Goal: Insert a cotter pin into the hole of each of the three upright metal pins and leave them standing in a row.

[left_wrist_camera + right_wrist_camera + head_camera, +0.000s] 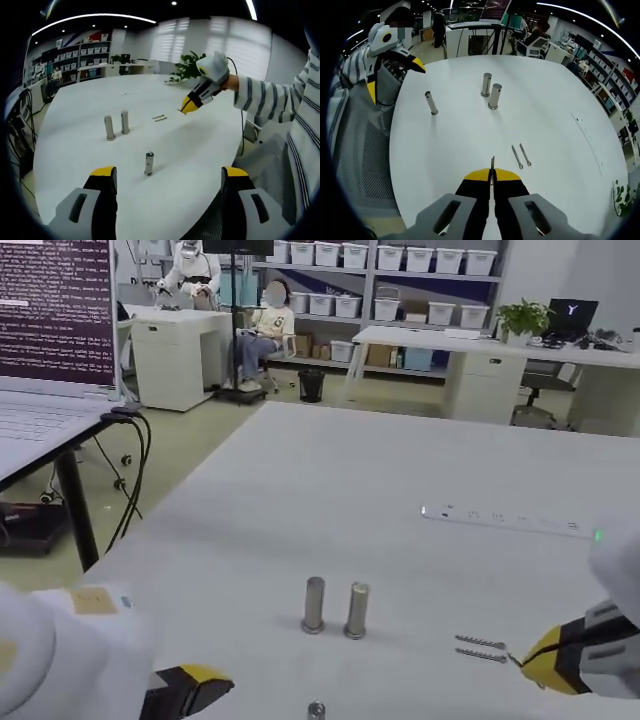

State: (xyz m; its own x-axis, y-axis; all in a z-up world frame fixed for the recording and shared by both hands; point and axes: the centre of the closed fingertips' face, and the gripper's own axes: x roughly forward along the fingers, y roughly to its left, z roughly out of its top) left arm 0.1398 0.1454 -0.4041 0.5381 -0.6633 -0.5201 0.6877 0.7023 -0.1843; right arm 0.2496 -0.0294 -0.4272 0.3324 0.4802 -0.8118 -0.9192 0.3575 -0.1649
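Two upright metal pins stand side by side mid-table. A third pin stands alone nearer me, also seen in the left gripper view. Two cotter pins lie flat on the table to the right of them. My right gripper is shut on a third cotter pin, which sticks out between its yellow tips; it hovers just right of the loose cotter pins. My left gripper is open and holds nothing, low at the table's near edge, just short of the lone pin.
A white power strip lies across the table beyond the pins. An open laptop stands on a separate desk at the left, with cables hanging. The white table has a rounded near edge. People sit far back in the room.
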